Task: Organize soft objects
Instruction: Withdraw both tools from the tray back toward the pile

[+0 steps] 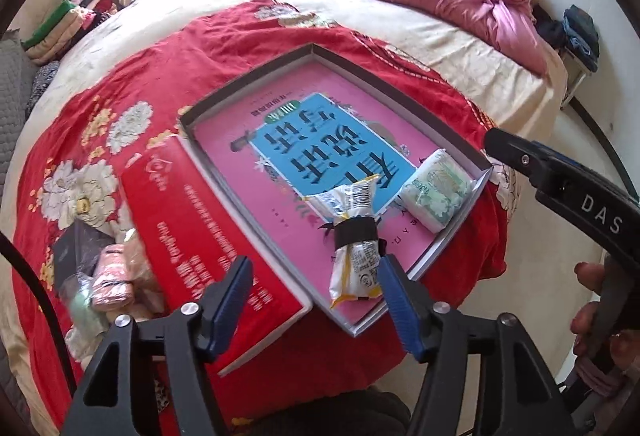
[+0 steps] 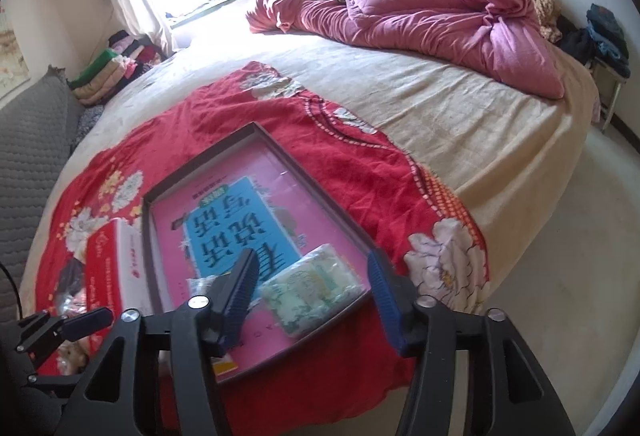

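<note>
One shallow tray [image 1: 208, 103] with a pink and blue floor, resting on a red flowered blanket [image 1: 248, 31]. Two soft packs inside: a green-white one [image 1: 436, 191] in its near right corner, a yellow-white one [image 1: 354, 248] with a dark band beside it. One red box [image 1: 208, 236] touching the tray's left side. Left gripper [image 1: 316, 276] spread wide, holding nothing, just before the tray. Right gripper [image 2: 312, 276] likewise spread, straddling the green-white pack.

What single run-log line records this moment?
left hand-held gripper: open | right hand-held gripper: open | yellow-white packet, green-white pack: in shallow box | pile: left
</note>
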`<control>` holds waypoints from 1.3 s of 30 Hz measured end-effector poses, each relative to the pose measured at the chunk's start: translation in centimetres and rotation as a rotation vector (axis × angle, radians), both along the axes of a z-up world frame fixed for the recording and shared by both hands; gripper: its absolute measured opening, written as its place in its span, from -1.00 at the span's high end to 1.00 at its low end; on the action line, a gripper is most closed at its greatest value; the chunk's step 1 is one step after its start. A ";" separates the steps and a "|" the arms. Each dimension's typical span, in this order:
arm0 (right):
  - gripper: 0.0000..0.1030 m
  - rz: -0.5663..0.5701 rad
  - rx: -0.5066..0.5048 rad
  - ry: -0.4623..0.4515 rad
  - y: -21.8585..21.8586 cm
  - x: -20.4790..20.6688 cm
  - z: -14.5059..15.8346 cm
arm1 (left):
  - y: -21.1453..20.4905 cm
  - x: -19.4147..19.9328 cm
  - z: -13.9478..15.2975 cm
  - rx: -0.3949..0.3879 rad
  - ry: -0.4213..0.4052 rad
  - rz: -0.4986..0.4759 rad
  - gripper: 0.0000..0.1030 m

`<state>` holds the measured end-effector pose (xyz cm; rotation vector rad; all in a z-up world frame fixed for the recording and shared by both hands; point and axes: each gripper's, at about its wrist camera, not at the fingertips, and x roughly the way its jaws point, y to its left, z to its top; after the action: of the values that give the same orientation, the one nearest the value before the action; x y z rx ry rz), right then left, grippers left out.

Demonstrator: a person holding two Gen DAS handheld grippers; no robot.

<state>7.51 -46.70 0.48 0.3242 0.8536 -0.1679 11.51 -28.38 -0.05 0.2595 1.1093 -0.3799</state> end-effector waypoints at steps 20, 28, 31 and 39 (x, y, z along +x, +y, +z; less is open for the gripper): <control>-0.44 0.180 0.032 -0.097 11.2 -3.2 8.9 | 10.6 -2.9 5.8 -0.072 -0.105 0.139 -0.45; -0.45 0.207 -0.033 -0.168 14.3 -4.4 10.7 | 14.6 -4.1 6.7 -0.096 -0.128 0.208 -0.50; -0.45 0.227 -0.039 -0.175 15.1 -4.6 11.1 | 15.7 -4.5 7.0 -0.103 -0.138 0.229 -0.50; -0.51 0.289 -0.077 -0.178 17.9 -5.3 11.4 | 18.4 -5.6 7.6 -0.130 -0.146 0.268 -0.51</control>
<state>2.25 -28.84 11.93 0.1390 0.7063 0.0956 5.91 -9.98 7.54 0.0218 0.9566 -0.1891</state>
